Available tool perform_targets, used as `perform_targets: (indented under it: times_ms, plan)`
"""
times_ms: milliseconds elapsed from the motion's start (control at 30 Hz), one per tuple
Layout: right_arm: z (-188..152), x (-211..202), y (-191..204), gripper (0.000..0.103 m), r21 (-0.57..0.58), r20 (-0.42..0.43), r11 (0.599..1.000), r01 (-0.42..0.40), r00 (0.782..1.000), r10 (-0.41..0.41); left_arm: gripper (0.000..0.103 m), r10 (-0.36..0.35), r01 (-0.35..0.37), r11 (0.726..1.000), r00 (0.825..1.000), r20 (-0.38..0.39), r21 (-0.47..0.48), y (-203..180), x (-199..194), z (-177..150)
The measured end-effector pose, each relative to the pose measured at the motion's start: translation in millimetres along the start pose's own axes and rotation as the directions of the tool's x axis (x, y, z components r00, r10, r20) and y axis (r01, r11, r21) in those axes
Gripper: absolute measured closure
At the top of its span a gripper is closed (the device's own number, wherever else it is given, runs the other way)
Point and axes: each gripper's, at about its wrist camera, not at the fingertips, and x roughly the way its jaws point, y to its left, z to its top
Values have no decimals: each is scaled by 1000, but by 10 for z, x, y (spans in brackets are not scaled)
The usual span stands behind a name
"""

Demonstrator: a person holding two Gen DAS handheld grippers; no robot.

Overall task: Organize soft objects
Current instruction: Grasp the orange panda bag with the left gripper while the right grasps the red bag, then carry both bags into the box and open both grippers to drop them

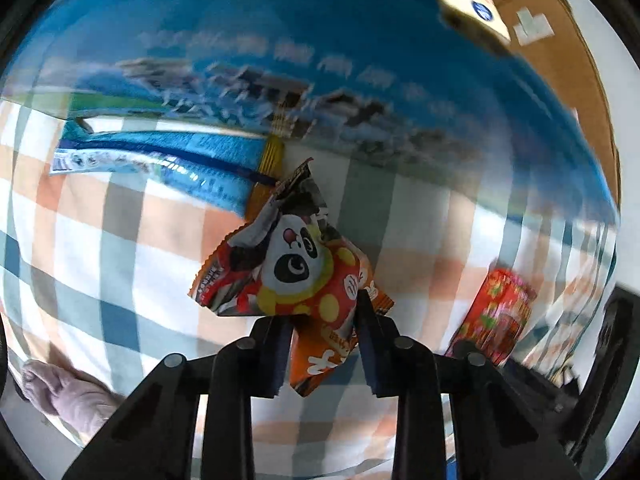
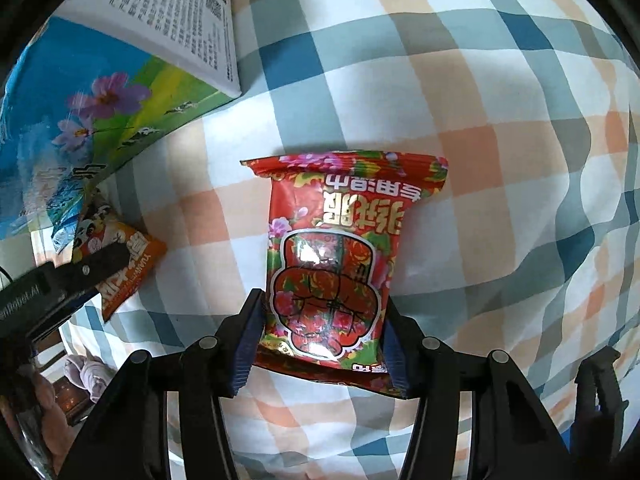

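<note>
The left gripper [image 1: 324,344] is closed on a crumpled orange snack packet [image 1: 296,276] printed with a panda face; the packet is pinched between the two fingers, and its lower corner hangs down between them. It is held above a checked cloth [image 1: 120,240] of white, peach, grey and blue squares. A big blue box [image 1: 320,40], blurred in the left wrist view, fills the top of that view, and a blue plastic bag [image 1: 160,164] is seen lying on the cloth just in front of it. A brown cardboard box [image 1: 560,60] is seen at the upper right.

The right gripper [image 2: 320,344] is closed on a red flowered packet [image 2: 336,260], which is clamped at its near end between the two fingers and stretches away over the cloth, its print upside down to the camera. In the right wrist view the panda packet is seen at the left, near the blue box, with a finger of the left gripper across it. A white printed box [image 2: 180,20] is set on top of the blue box.
</note>
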Motion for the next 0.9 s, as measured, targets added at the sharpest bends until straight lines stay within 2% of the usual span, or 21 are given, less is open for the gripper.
perform_targets:
  times_ms: [167, 267, 333, 400, 467, 500, 633, 767, 900]
  plan:
    - [-149, 36, 148, 50, -56, -30, 998, 6, 1000, -8, 77, 0, 1, 999, 999, -34, 51, 183, -81, -332]
    - [-315, 76, 276, 50, -118, -63, 993, 9, 998, -17, 75, 27, -23, 998, 998, -63, 53, 322, -64, -505]
    - [-403, 127, 348, 50, -155, -79, 988, 21, 996, -34, 73, 23, -23, 1000, 995, -100, 3, 468, -15, -555]
    - [-445, 170, 423, 49, -179, -64, 982, 54, 996, -66, 72, -56, 44, 995, 990, -127, -93, 620, -15, -569]
    - [-453, 181, 465, 47, -182, -52, 981, 66, 996, -77, 70, -97, 79, 986, 988, -117, -146, 693, -80, -584]
    - [-479, 187, 477, 42, -178, -49, 982, 62, 996, -72, 69, -108, 91, 983, 989, -101, -162, 680, -133, -600]
    - [-509, 152, 480, 31, -150, -28, 987, 50, 998, -55, 48, -72, 62, 983, 996, -57, -170, 667, -286, -580]
    - [-521, 116, 467, 30, -121, -16, 991, 57, 998, -60, 47, -45, 31, 985, 995, -84, -170, 798, -241, -370]
    - [-284, 126, 535, 30, -107, -17, 992, 70, 997, -72, 47, 35, -50, 991, 992, -124, -123, 762, -31, -270]
